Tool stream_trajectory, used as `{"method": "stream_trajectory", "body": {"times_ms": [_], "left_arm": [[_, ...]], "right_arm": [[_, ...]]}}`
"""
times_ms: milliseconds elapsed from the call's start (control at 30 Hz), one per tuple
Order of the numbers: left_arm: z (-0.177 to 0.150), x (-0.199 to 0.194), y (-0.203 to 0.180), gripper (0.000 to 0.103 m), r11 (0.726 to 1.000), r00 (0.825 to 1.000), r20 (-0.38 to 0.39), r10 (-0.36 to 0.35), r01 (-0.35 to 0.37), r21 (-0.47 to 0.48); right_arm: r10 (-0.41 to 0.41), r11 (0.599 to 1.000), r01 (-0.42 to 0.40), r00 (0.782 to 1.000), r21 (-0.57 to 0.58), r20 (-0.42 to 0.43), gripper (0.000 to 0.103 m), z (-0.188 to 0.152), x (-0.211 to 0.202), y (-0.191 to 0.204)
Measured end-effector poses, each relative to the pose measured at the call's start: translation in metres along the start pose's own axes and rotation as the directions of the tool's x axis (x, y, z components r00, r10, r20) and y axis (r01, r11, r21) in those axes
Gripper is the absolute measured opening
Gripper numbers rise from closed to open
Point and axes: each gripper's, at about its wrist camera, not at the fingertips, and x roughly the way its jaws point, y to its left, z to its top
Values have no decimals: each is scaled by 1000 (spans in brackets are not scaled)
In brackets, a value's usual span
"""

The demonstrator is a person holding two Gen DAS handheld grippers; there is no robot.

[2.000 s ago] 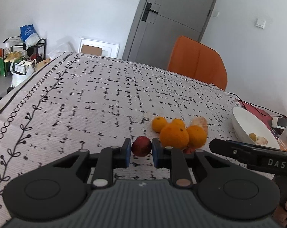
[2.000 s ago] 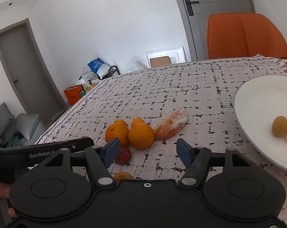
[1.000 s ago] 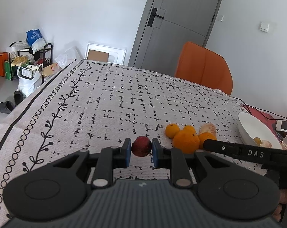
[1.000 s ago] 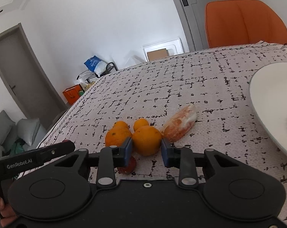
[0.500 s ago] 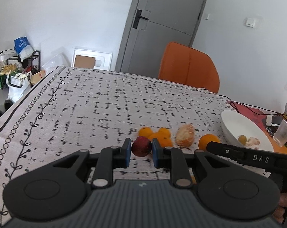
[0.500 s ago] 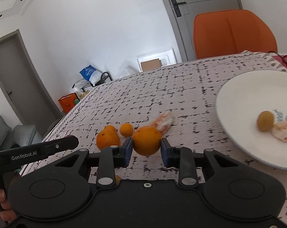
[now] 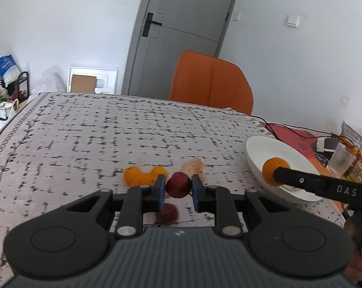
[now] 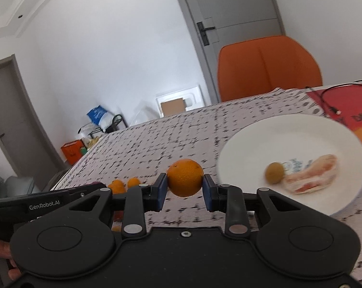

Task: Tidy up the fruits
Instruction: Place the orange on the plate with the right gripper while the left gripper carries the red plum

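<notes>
A small, dark red, round fruit (image 7: pixel 178 184) sat pinched between the blue pads of the left gripper (image 7: pixel 178 187), lifted above the patterned tablecloth (image 7: pixel 109 132). A second red fruit (image 7: pixel 167 212) lay on the cloth just below those fingers, and three small oranges (image 7: pixel 142 176) with what looked like a peeled citrus piece (image 7: pixel 193 165), blurred, lay just beyond them. The right gripper (image 8: pixel 184 187) was clamped on a round, dimpled orange (image 8: pixel 184 177), held off the cloth just left of the white plate (image 8: pixel 253 144), which carried a small yellowish fruit (image 8: pixel 274 172) and a pinkish peeled segment (image 8: pixel 310 175).
</notes>
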Motion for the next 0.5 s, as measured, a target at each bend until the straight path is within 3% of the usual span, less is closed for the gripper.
{"method": "stream_trajectory", "body": {"times_ms": [500], "left_arm": [[1, 13, -40, 21, 997, 999, -7, -40, 41, 64]], "right_arm": [[-63, 996, 59, 997, 64, 53, 29, -2, -24, -44]]}}
